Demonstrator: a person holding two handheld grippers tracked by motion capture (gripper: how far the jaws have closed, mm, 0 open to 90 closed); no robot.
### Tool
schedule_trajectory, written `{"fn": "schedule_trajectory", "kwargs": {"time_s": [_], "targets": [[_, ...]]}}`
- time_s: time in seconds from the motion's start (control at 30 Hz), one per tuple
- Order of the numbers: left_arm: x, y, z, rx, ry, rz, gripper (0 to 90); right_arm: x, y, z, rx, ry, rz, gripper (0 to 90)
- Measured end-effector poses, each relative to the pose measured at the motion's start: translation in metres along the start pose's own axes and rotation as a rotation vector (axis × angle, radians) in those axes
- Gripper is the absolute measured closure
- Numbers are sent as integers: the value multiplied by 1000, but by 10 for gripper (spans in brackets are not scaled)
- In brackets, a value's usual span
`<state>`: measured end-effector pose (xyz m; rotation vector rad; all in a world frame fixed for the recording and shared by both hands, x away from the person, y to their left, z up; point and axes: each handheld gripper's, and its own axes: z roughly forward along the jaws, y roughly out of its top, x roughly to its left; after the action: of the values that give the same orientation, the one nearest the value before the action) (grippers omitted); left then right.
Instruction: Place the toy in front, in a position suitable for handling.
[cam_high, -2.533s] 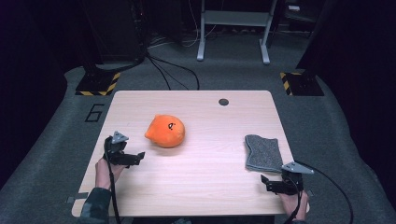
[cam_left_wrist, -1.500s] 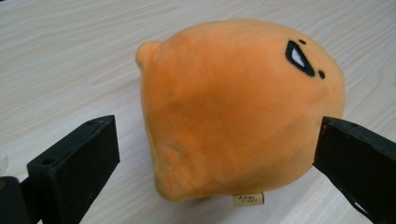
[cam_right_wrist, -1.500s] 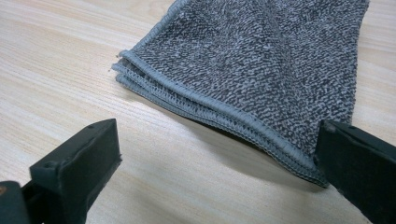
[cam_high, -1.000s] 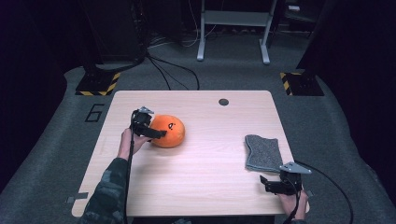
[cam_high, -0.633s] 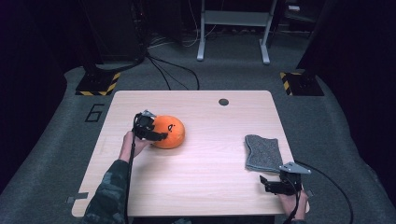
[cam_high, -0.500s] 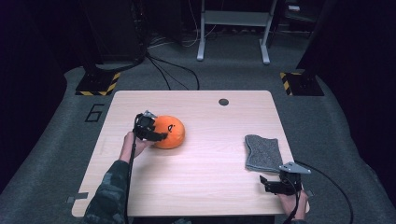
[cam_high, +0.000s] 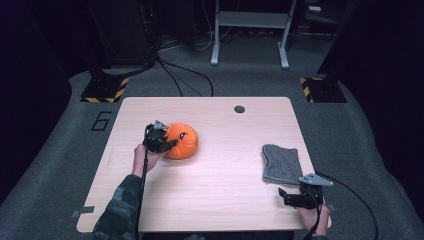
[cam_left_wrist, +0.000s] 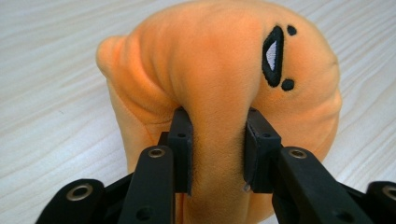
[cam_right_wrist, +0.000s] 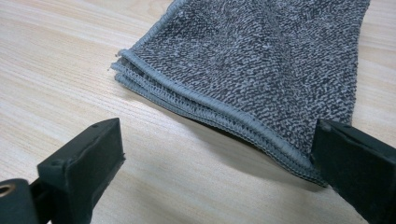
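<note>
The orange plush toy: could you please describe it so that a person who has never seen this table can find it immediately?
On the light wooden table, look at the left half, toward the far side. There lies the orange plush toy, round and soft, with a small black embroidered face; the left gripper pinches a fold of it between its jaws. The only other thing nearby, the folded grey cloth, is flat and lies at the right.
</note>
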<state>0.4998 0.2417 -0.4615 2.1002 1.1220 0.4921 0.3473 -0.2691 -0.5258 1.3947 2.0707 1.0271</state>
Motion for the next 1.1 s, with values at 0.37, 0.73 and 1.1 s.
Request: {"fn": "schedule_trajectory", "kwargs": {"time_s": [0.37,0.73,1.1], "targets": [[-20,9,-23,-90,42,-16,705,0,0,0,3,-1,4,24],[-54,19,-35,-154,-3,-53,703,0,0,0,6,-1,-3,25],[-90,19,-32,-166,-30,-96,697,0,0,0,1,-5,-3,27]]}}
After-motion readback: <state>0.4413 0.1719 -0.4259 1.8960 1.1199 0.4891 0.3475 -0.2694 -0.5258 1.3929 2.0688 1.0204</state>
